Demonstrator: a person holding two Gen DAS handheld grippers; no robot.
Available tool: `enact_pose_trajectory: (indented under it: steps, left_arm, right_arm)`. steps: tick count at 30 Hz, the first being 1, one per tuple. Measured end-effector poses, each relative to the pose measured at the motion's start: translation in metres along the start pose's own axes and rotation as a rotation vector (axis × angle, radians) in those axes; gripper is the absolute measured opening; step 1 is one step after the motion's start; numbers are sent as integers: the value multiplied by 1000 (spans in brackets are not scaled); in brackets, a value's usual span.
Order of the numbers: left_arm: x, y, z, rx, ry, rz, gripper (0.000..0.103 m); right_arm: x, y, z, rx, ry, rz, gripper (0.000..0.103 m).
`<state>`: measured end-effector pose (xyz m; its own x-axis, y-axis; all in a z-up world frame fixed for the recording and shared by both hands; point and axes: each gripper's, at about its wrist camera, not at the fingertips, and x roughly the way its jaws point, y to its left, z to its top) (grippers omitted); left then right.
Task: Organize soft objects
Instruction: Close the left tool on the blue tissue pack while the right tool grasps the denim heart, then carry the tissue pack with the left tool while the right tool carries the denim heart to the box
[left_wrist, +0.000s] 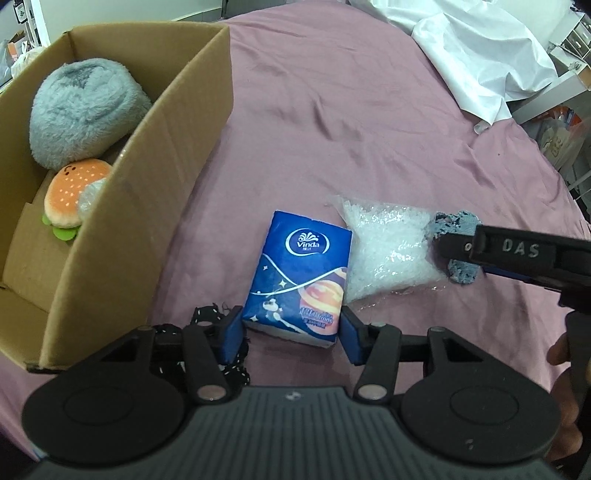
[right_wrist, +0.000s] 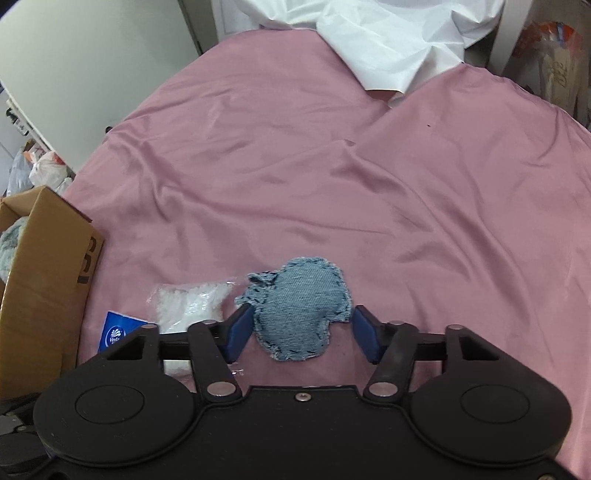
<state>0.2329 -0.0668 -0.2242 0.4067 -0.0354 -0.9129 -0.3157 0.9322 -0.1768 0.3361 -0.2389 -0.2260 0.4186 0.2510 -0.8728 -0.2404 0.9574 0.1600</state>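
A blue Vinda tissue pack (left_wrist: 299, 280) lies on the pink sheet, and my left gripper (left_wrist: 291, 332) is shut on its near end, a blue pad against each side. A stuffed denim piece (right_wrist: 301, 314) lies flat between the pads of my right gripper (right_wrist: 303, 321). The left pad is at its edge and the right pad just reaches its corner, without squeezing it. A clear bag of white bits (left_wrist: 384, 247) sits between the pack and the denim piece (left_wrist: 454, 225). From the left wrist view my right gripper (left_wrist: 454, 254) comes in from the right over the denim.
An open cardboard box (left_wrist: 155, 177) stands at the left with a grey plush (left_wrist: 85, 110) and a burger plush (left_wrist: 70, 195) inside. A black dotted fabric scrap (left_wrist: 210, 314) lies under my left finger. White crumpled sheeting (right_wrist: 388, 40) covers the bed's far side. A hand (left_wrist: 557, 354) holds the right gripper.
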Motion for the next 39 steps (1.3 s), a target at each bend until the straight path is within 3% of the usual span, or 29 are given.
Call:
enact_pose_trajectory:
  steps: [6, 17, 39]
  left_arm:
    - [-14, 0, -1, -3, -17, -8, 52]
    - [-42, 1, -1, 9, -75, 5, 52]
    - [-124, -9, -4, -1, -258, 49, 52]
  right_arm:
    - [-5, 1, 0, -11, -7, 8, 40]
    - [-42, 5, 3, -13, -106, 28, 39]
    - [-110, 7, -7, -48, -337, 170, 39]
